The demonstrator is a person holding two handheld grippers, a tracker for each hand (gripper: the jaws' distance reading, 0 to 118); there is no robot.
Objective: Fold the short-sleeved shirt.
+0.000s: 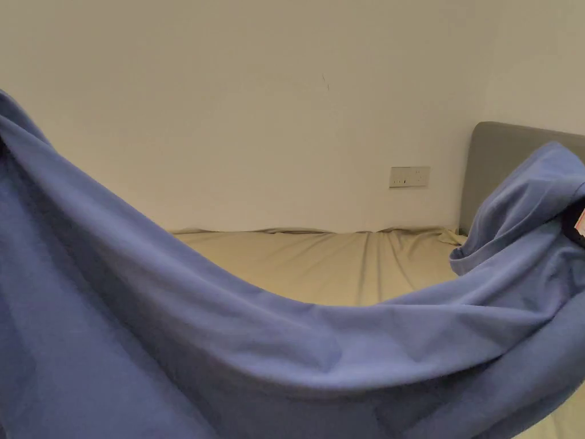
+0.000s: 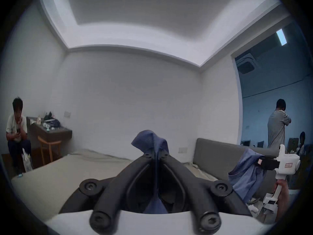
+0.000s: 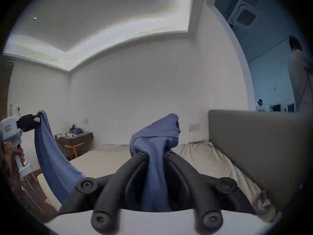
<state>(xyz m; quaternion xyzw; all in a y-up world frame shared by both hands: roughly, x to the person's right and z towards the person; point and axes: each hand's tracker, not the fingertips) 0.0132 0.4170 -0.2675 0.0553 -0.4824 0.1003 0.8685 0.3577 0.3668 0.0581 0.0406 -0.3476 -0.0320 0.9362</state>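
Observation:
The blue short-sleeved shirt (image 1: 228, 343) hangs in the air in a sagging arc above the bed, held at both upper ends. In the left gripper view my left gripper (image 2: 157, 151) is shut on a pinch of the blue shirt (image 2: 149, 141), which bunches above the jaws. In the right gripper view my right gripper (image 3: 155, 153) is shut on a thicker fold of the shirt (image 3: 157, 137). The right gripper (image 2: 261, 162) also appears far right in the left gripper view, and the left gripper (image 3: 33, 119) far left in the right gripper view, each clamping cloth.
A bed with a beige sheet (image 1: 320, 263) lies below, against a white wall. A grey headboard (image 1: 503, 166) stands at the right. A dark desk (image 2: 50, 131) with a wooden chair is at the left. One person (image 2: 16, 128) sits by it; another person (image 2: 277, 125) stands in the doorway.

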